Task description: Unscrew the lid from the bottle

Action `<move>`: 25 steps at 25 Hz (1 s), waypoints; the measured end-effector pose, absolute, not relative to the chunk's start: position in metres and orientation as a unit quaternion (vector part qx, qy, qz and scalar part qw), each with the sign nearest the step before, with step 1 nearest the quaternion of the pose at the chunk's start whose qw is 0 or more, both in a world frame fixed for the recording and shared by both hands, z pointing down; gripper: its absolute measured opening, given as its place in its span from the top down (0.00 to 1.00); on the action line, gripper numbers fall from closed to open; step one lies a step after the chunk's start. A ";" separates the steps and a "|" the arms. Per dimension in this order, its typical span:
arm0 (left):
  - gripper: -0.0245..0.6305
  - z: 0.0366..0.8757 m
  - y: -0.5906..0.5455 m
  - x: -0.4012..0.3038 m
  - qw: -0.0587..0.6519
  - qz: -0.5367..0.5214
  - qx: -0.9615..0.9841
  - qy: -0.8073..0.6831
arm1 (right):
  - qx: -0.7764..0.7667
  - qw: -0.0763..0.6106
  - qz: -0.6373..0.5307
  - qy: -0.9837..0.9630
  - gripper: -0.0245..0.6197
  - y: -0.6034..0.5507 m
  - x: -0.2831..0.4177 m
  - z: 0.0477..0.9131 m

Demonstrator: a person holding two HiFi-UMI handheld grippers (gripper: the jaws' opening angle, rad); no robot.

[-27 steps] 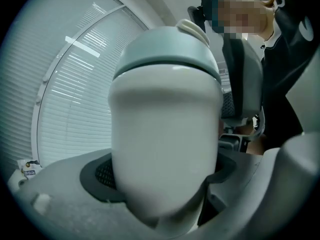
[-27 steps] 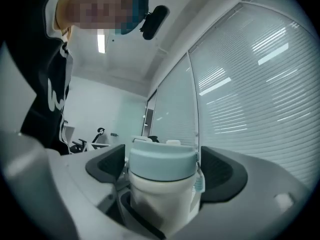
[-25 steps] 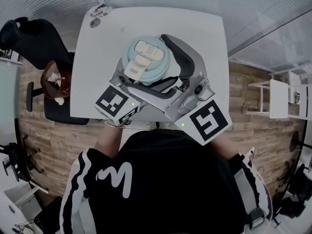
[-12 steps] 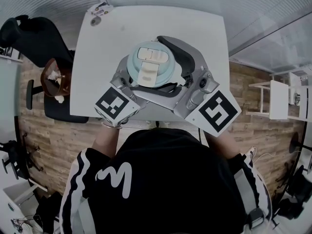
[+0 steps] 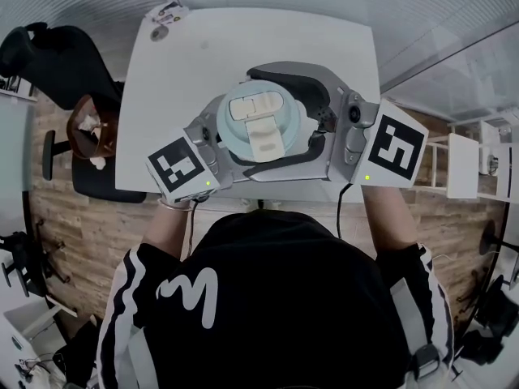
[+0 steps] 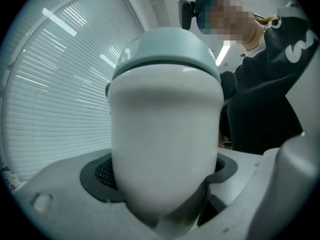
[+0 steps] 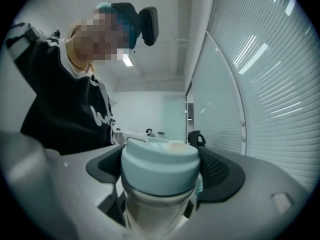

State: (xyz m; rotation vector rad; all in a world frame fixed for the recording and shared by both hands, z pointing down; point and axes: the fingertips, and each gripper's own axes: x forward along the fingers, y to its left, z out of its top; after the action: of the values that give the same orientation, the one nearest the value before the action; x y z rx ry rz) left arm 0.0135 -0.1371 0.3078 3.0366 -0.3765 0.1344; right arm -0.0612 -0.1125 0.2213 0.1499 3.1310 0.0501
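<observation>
We saw the bottle upright over the near part of the white table, directly in front of the person's black, white-striped top. From above we could not tell whether its base rested on the tabletop. The left gripper was clamped on the bottle's white body, its dark ridged pads pressed to either side low down. In the left gripper view the body filled the middle, with the pale blue lid seated on top above a dark seam. The right gripper came in from the person's right and was closed around the lid. Its two curved dark pads hugged opposite sides of the lid's rim. In the head view the lid faced the camera as a round pale blue disc with a cream flip tab across it. The right gripper's jaws curved round it on the far and near sides. A small object we could not identify lay at the table's far left corner, and a dark chair stood beyond the table's left edge.
</observation>
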 end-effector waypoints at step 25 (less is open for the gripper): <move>0.26 0.288 -0.076 0.038 0.048 0.031 0.994 0.096 | 0.489 0.005 -0.035 0.872 0.26 -0.066 -0.028 0.202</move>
State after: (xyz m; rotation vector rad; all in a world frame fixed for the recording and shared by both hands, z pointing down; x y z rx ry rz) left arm 0.0381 -0.0756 0.2883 3.0298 0.2912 0.0948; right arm -0.0283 -0.0662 0.2021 1.5308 2.7304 -0.1103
